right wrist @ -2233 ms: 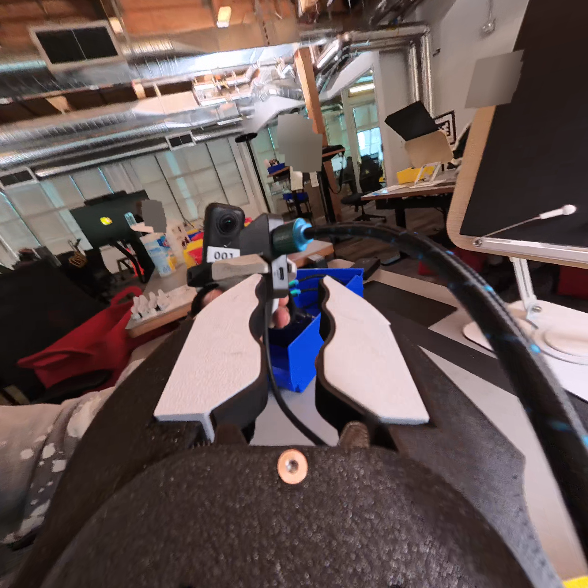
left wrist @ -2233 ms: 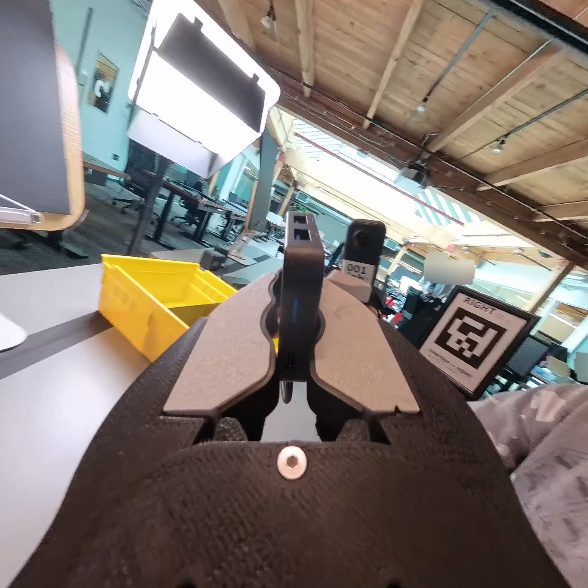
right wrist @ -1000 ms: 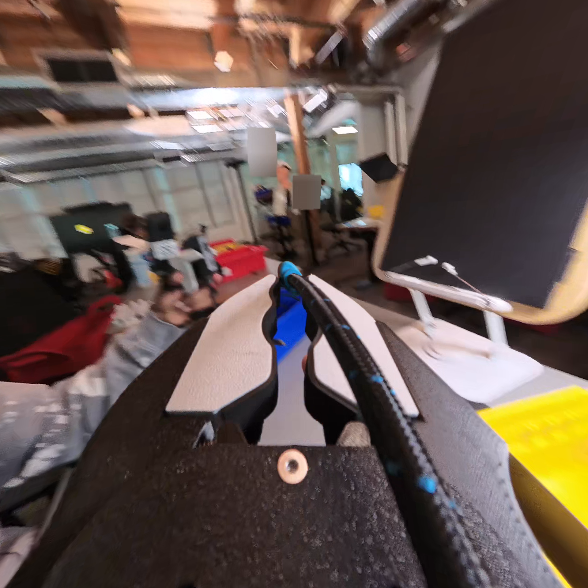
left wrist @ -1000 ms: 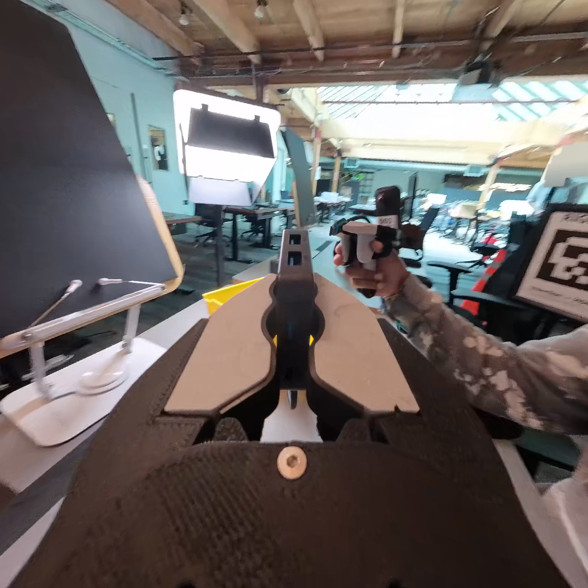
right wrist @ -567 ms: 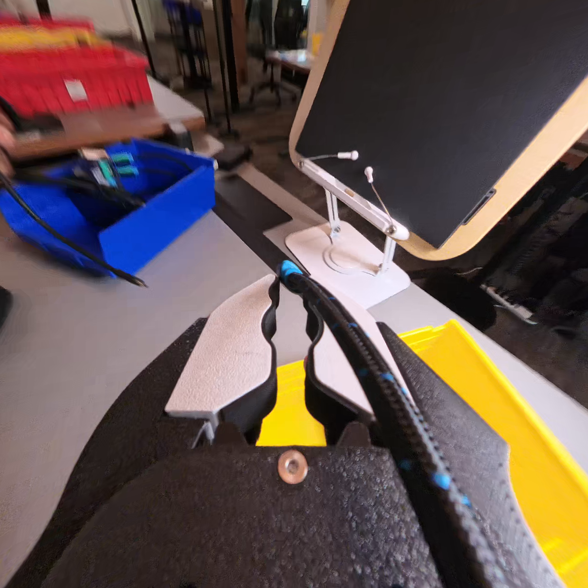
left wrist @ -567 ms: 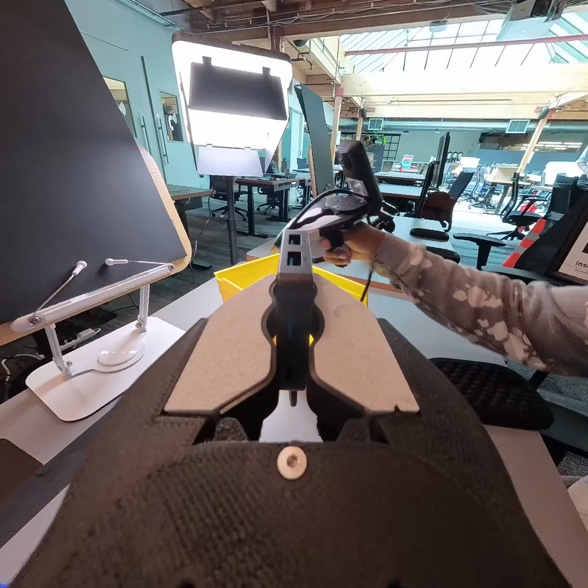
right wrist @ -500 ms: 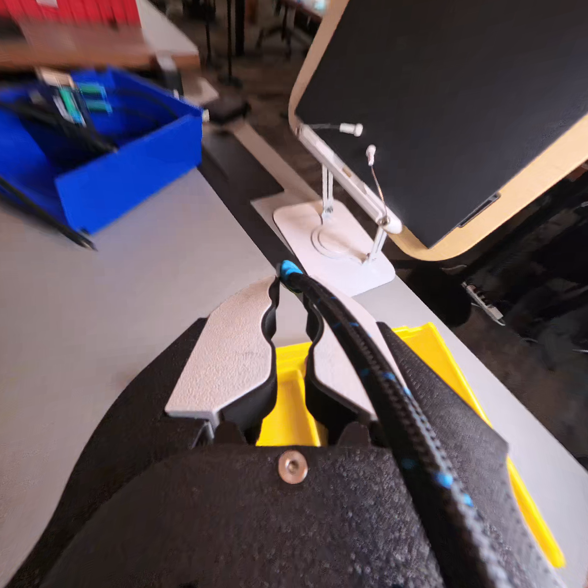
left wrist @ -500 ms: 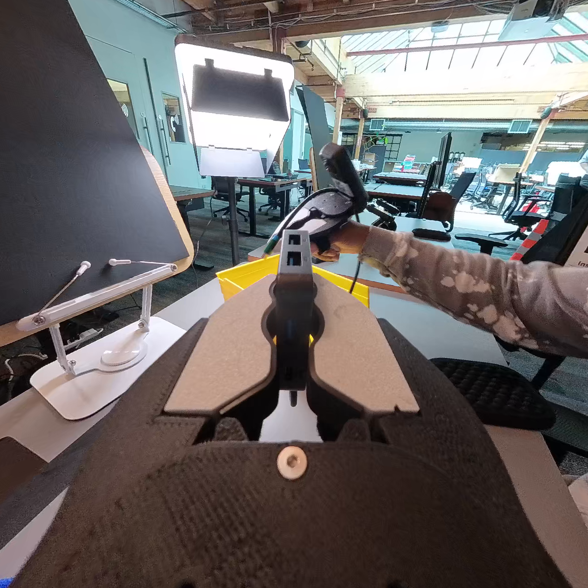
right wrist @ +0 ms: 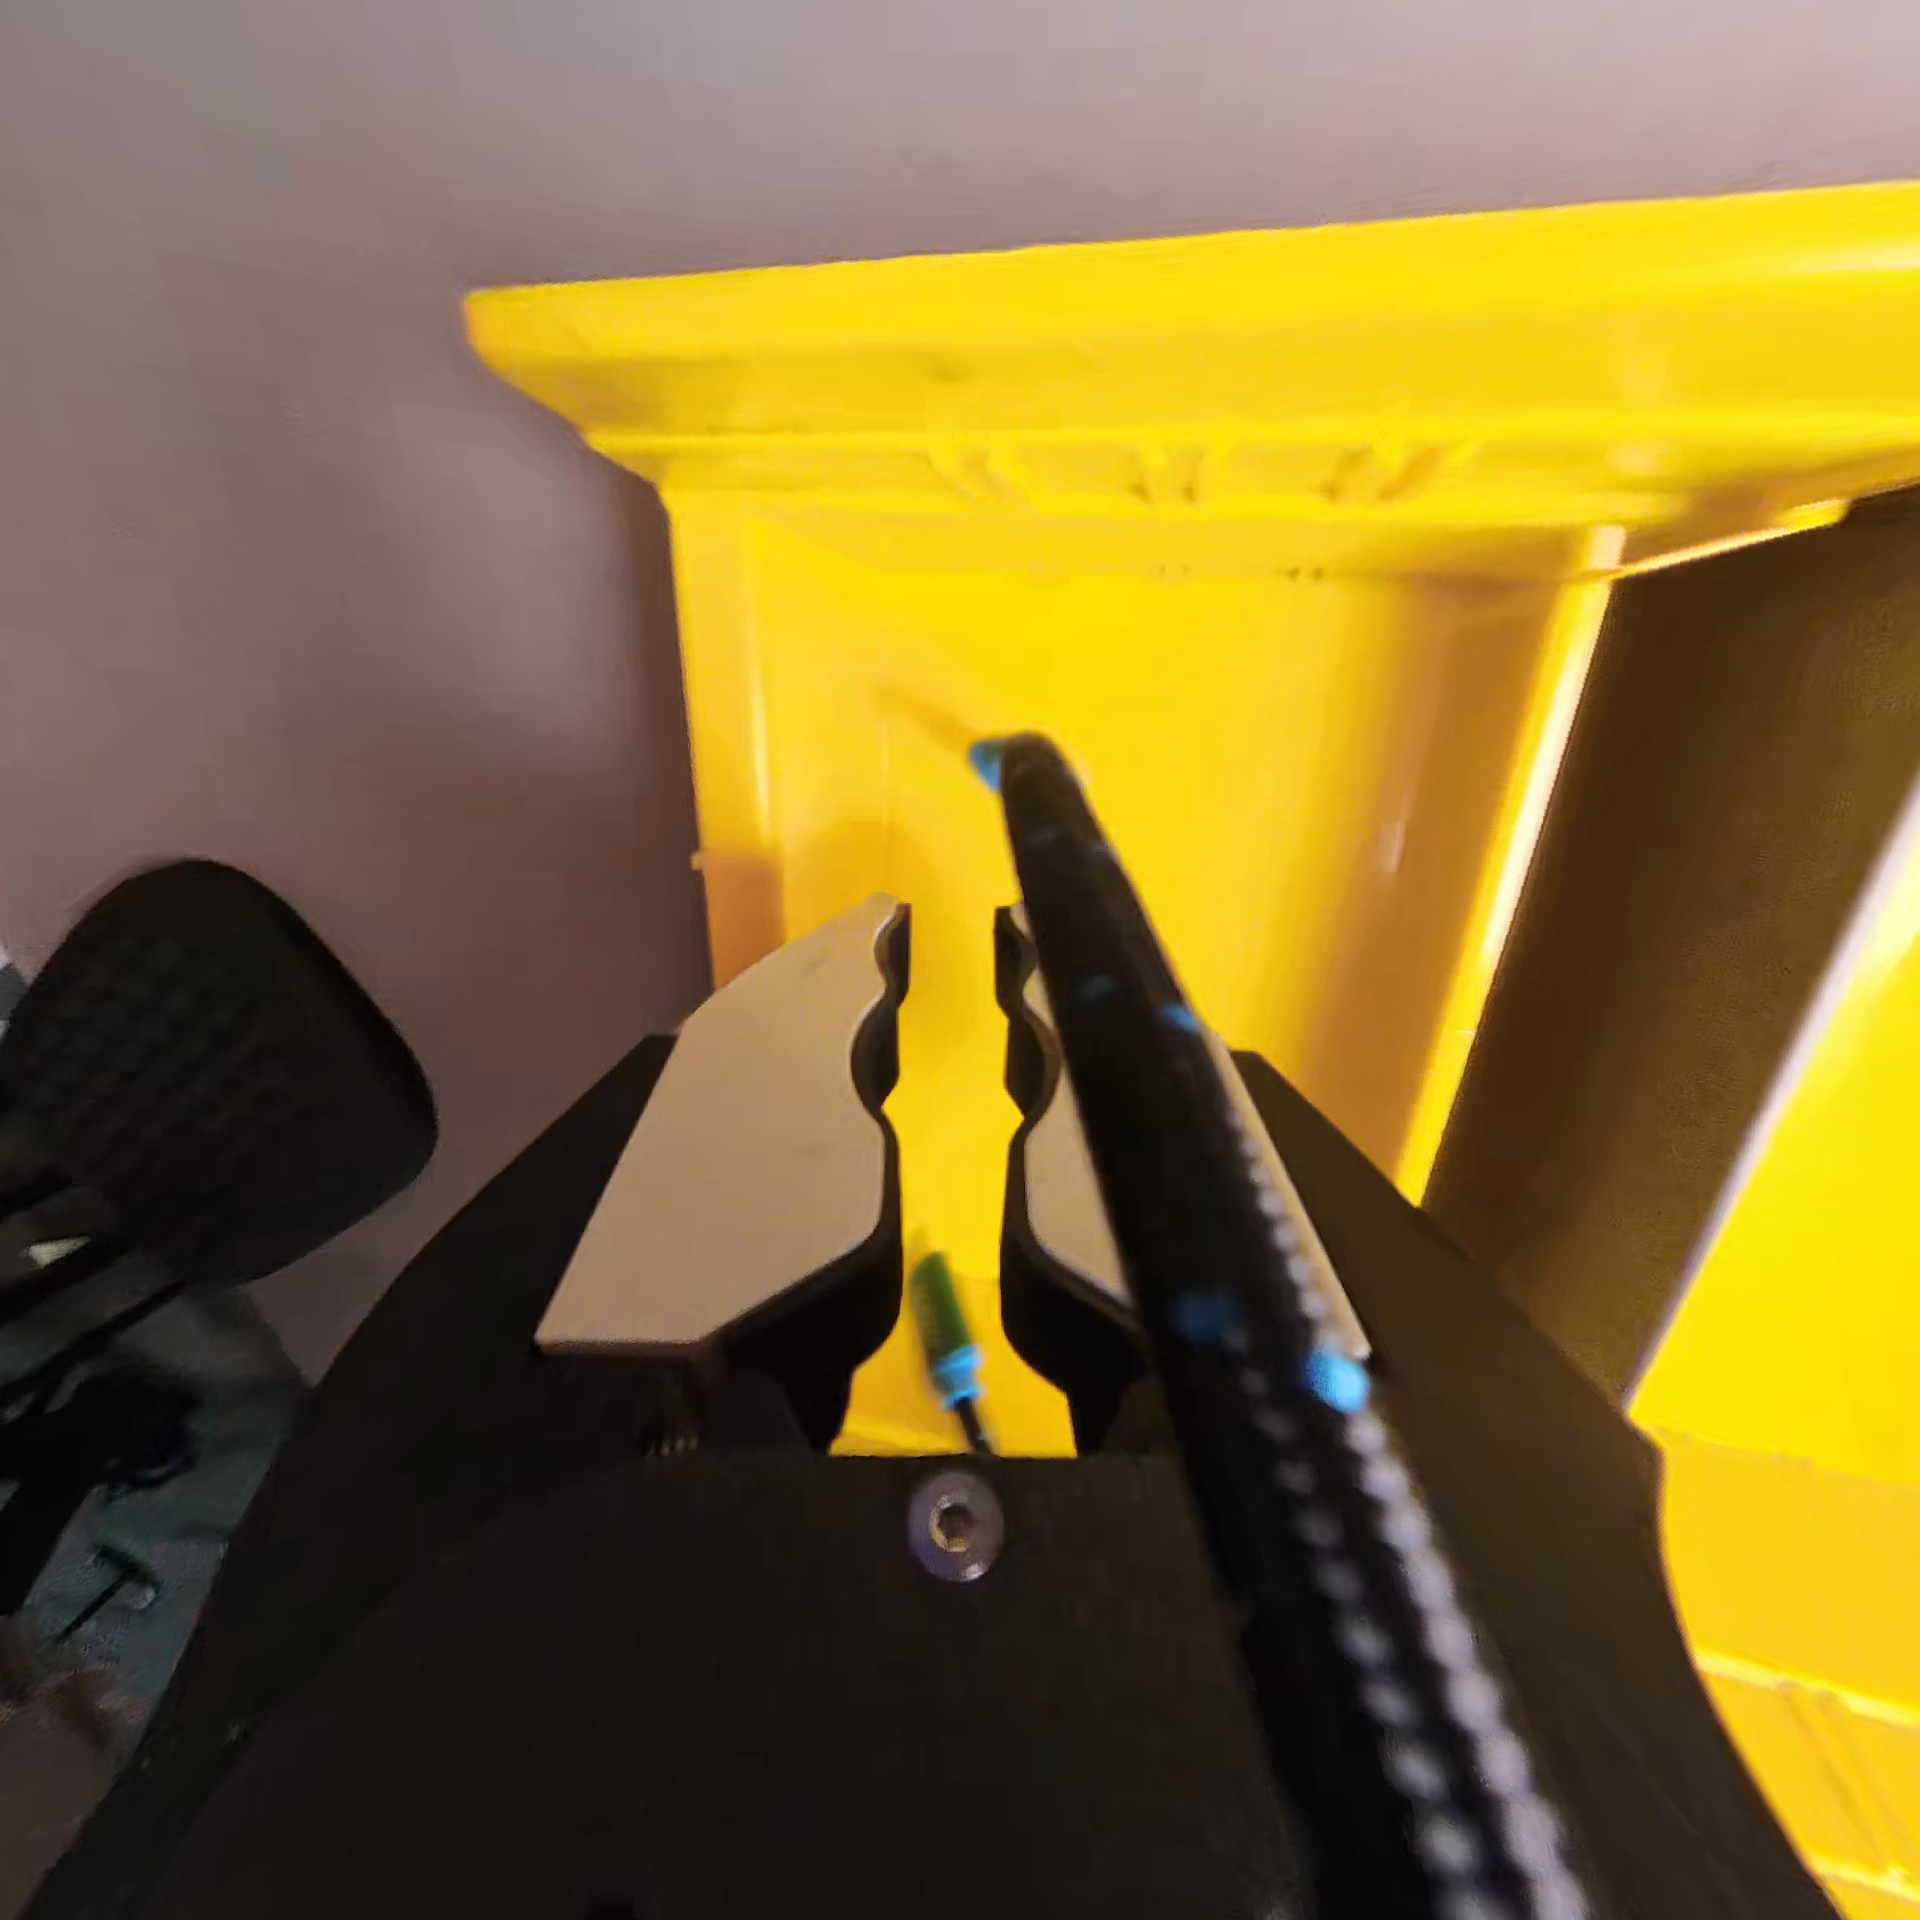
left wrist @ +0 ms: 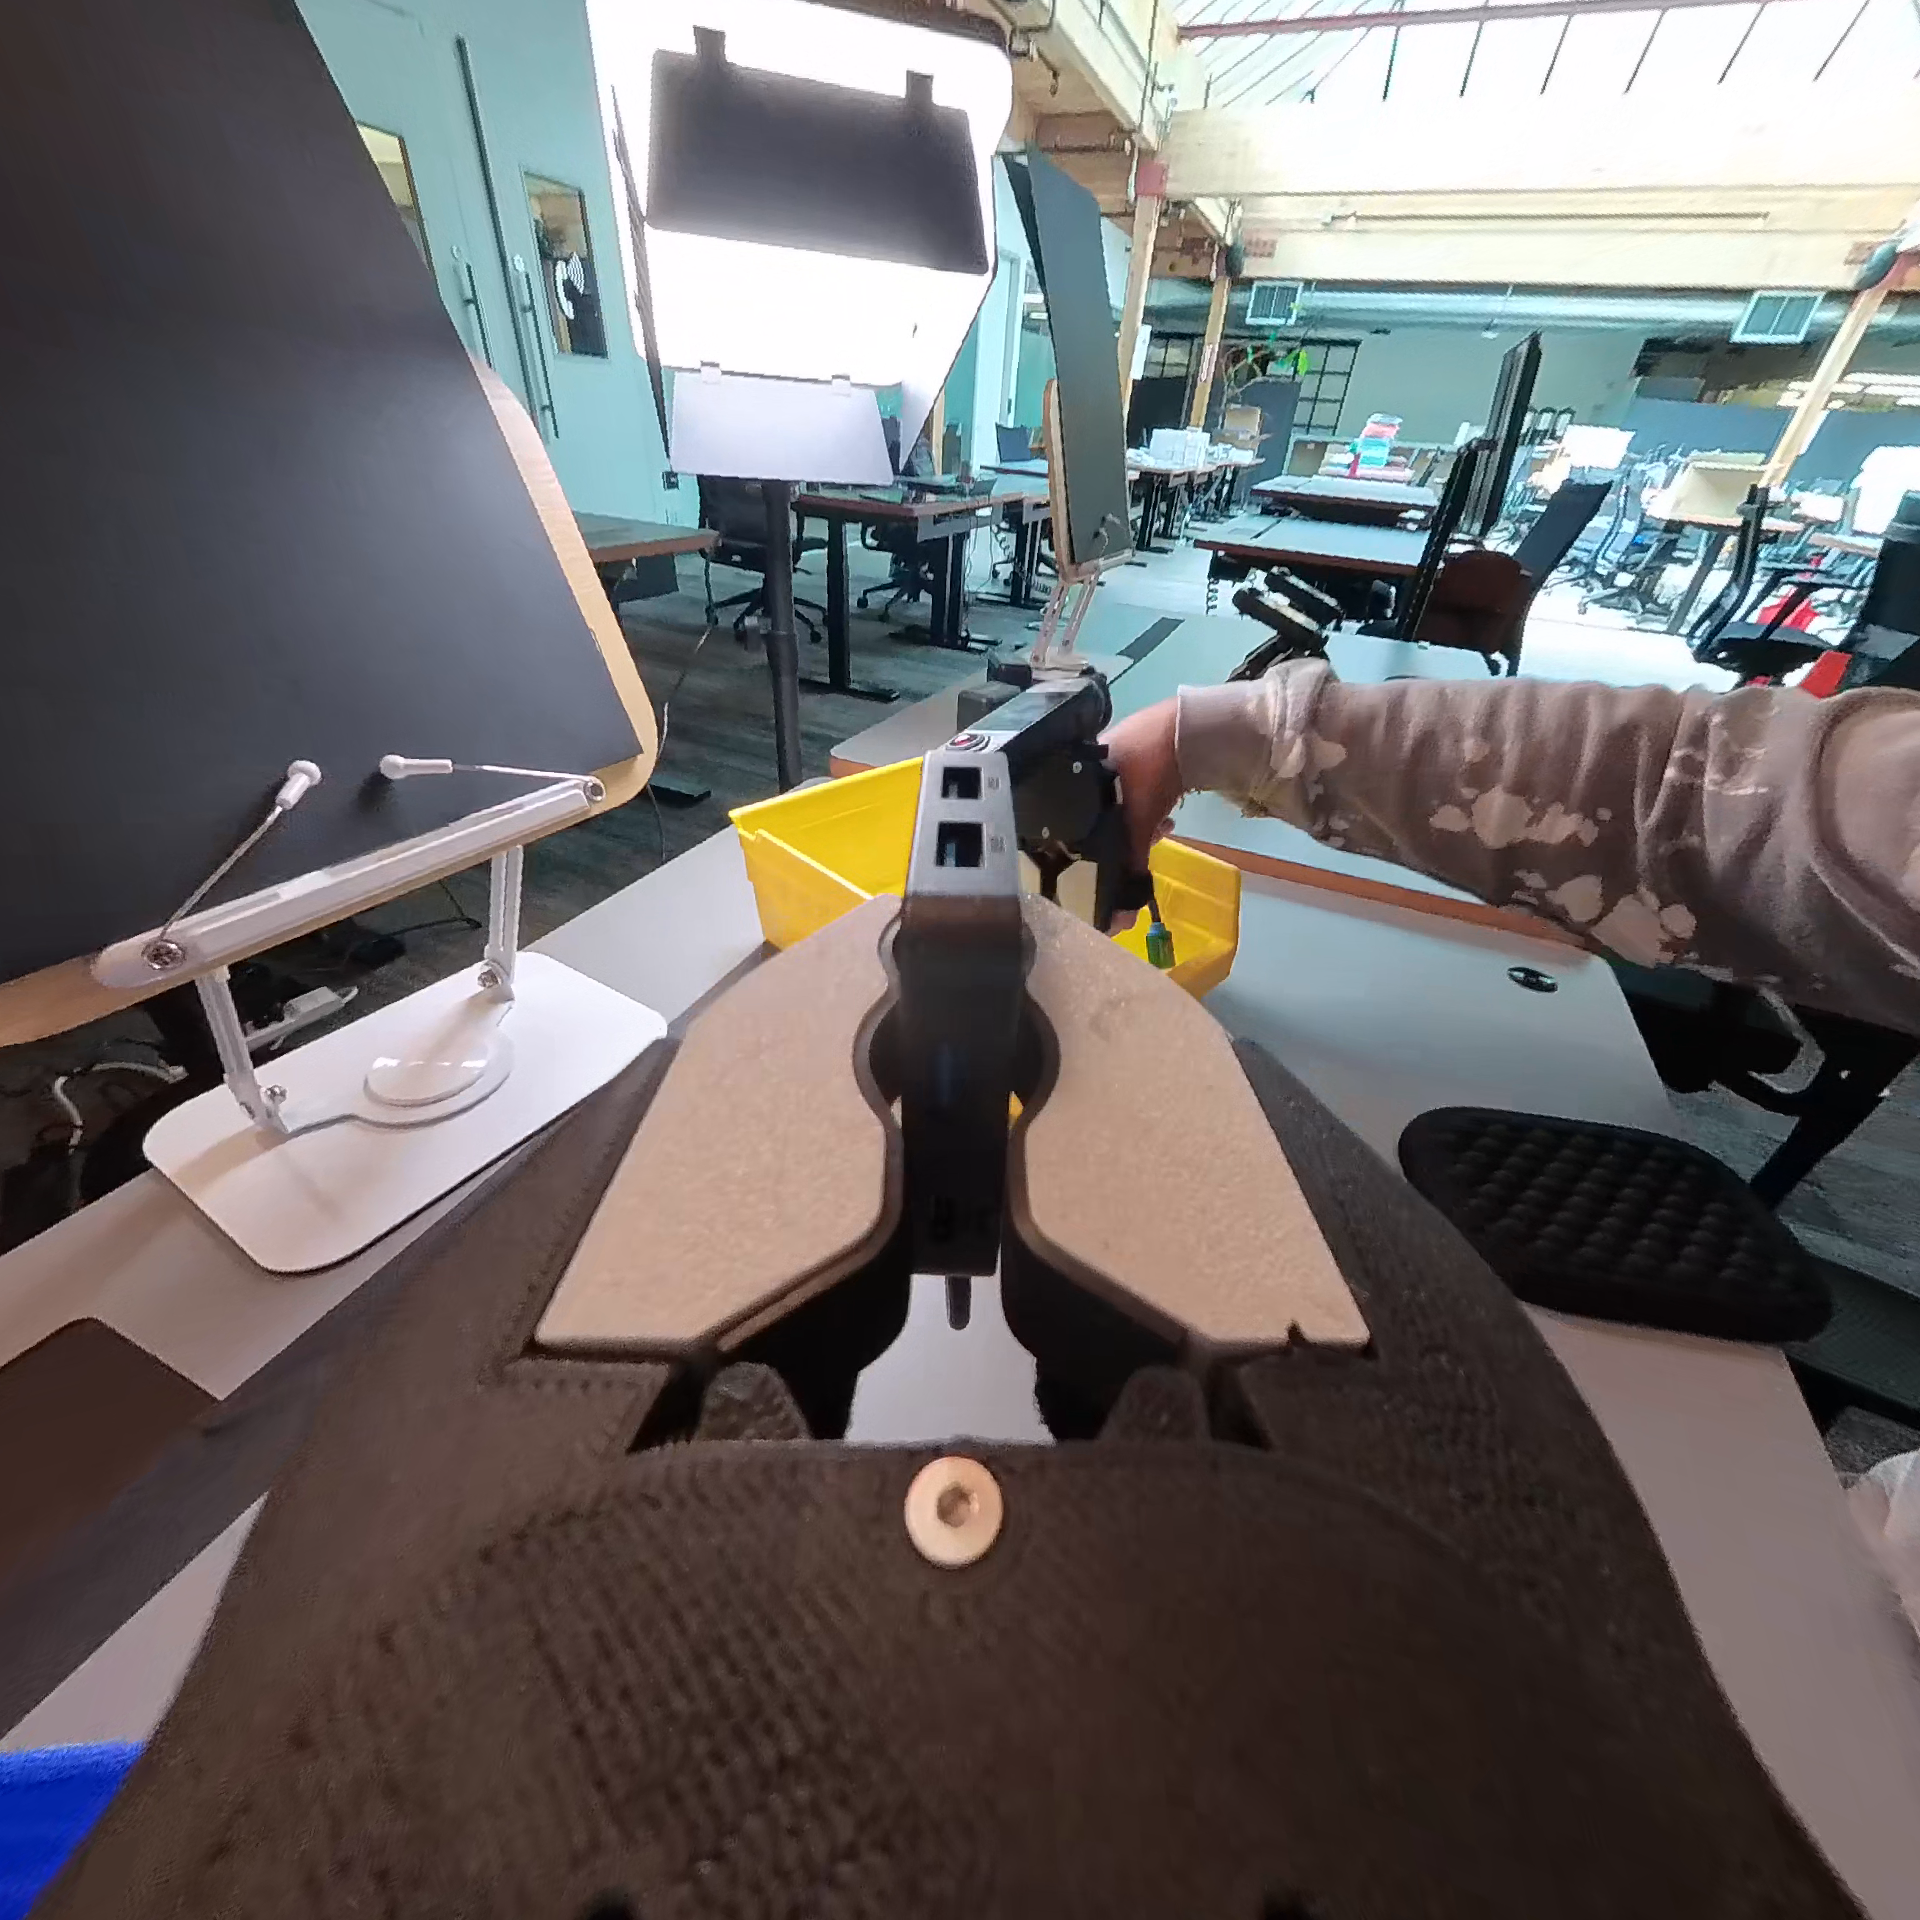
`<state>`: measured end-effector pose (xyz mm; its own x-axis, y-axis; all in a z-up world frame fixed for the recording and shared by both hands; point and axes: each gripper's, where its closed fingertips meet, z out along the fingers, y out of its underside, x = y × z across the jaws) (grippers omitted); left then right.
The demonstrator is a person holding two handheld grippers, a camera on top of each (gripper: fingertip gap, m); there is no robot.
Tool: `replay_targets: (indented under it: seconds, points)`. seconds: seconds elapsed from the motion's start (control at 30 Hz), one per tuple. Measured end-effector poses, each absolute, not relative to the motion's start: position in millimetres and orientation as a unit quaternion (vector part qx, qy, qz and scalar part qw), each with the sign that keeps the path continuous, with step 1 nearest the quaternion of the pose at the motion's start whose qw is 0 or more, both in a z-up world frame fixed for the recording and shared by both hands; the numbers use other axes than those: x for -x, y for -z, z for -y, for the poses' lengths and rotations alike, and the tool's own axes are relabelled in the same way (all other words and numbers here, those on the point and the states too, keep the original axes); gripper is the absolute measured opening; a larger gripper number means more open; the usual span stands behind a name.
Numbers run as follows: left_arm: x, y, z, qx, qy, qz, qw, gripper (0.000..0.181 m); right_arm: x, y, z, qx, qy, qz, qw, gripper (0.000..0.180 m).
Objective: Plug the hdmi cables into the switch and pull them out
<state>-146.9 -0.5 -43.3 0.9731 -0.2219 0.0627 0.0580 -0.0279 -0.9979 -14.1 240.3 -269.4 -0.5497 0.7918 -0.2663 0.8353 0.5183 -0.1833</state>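
Observation:
My left gripper (left wrist: 958,935) is shut on the black HDMI switch (left wrist: 958,1039) and holds it upright above the table, two empty ports facing me. In the left wrist view, a hand holds my right gripper (left wrist: 1117,883) over the yellow bin (left wrist: 821,842) beyond it. In the blurred right wrist view, my right gripper (right wrist: 951,914) points down into the yellow bin (right wrist: 1195,644), jaws a narrow gap apart. The black braided HDMI cable (right wrist: 1122,1039) lies over the right finger, its blue-collared end past the fingertips. Whether the jaws grip it is unclear. A green plug (right wrist: 938,1299) shows below.
A black board on a white stand (left wrist: 343,1132) sits at the left of the grey table. A black chair armrest (left wrist: 1610,1216) is at the table's right edge, also in the right wrist view (right wrist: 197,1070). A blue bin corner (left wrist: 62,1797) shows at bottom left.
My right gripper has swung from over the table to point straight down into the yellow bin. The cable's blue end now sits farther past the fingertips. My left gripper still holds the switch.

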Motion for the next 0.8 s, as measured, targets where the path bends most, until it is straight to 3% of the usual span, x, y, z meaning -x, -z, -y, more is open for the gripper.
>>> replay_targets:
  seconds: [0.1, 0.23, 0.37, 0.6, 0.8]
  points:
    - [147, 48, -2, 0.719, 0.093, -0.058, 0.686, 0.015, 12, 262, -228, -0.481, 0.150, -0.860, 0.082, 0.041]
    - [144, 50, -5, 0.721, 0.101, -0.059, 0.683, 0.015, 6, 243, -203, -0.492, 0.197, -0.842, 0.102, 0.052]
    - [140, 51, -6, 0.724, 0.101, -0.065, 0.679, 0.014, 1, 217, -180, -0.473, 0.259, -0.835, 0.109, 0.049]
    - [120, 63, -12, 0.748, 0.111, -0.108, 0.646, 0.015, 41, 120, -113, -0.365, 0.393, -0.838, -0.099, 0.040]
    - [84, 89, -21, 0.783, 0.083, -0.193, 0.585, 0.015, 60, 62, -36, -0.267, 0.405, -0.856, -0.177, 0.037]
